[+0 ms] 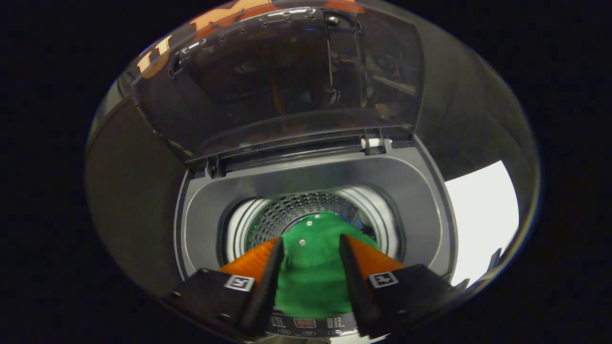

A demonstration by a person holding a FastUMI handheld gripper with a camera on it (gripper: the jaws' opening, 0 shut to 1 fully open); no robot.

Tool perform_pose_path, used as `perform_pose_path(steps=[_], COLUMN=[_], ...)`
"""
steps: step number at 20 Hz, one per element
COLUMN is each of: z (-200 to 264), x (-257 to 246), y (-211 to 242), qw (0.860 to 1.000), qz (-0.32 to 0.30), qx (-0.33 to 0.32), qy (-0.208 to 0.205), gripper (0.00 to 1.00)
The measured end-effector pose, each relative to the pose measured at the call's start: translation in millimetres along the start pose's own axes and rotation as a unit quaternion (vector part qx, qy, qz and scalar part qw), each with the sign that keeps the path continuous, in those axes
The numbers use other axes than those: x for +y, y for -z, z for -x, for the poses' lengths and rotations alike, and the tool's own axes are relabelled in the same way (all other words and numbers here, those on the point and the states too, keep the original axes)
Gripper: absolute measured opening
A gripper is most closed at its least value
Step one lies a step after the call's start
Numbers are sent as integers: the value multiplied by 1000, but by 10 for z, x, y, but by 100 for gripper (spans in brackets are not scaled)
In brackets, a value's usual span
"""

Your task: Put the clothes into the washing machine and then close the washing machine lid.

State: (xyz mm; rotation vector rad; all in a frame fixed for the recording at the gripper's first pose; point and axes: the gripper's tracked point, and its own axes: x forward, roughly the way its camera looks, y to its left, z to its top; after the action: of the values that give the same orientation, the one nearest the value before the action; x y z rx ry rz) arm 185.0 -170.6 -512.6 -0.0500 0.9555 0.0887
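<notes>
I look down into a top-loading washing machine (pixel 201 210) with a grey top rim. Its clear lid (pixel 287 81) stands raised at the back. A green garment (pixel 313 277) with small white buttons lies from the machine's front edge down into the perforated steel drum (pixel 287 212). My gripper (pixel 311 238) hovers over the opening, its orange and black fingers (pixel 260 260) spread apart. The green cloth shows in the gap between them and just beyond their tips. Neither finger visibly presses on it.
The machine's control panel (pixel 306 325) sits under the fingers at the near edge. A white hinge piece (pixel 375 142) holds the lid at the back right. A bright white surface (pixel 483 215) lies right of the machine. Dark cloth wall surrounds the rest.
</notes>
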Motion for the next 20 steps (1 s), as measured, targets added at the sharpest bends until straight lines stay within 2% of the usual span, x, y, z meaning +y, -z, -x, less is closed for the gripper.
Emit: perform_pose_path(steps=[2, 5, 10, 13, 16, 20], z=[151, 446, 1172, 1521, 1692, 1685], x=[-22, -36, 95, 374, 637, 828], y=[-82, -359, -1244, -1750, -2238, -2729], qw=[1000, 999, 991, 983, 975, 970], qz=[3, -5, 7, 14, 9, 37], qx=[-13, -47, -132, -178, -214, -235], qy=[3, 0, -9, -36, -60, -55], gripper=[100, 99, 99, 99, 99, 99])
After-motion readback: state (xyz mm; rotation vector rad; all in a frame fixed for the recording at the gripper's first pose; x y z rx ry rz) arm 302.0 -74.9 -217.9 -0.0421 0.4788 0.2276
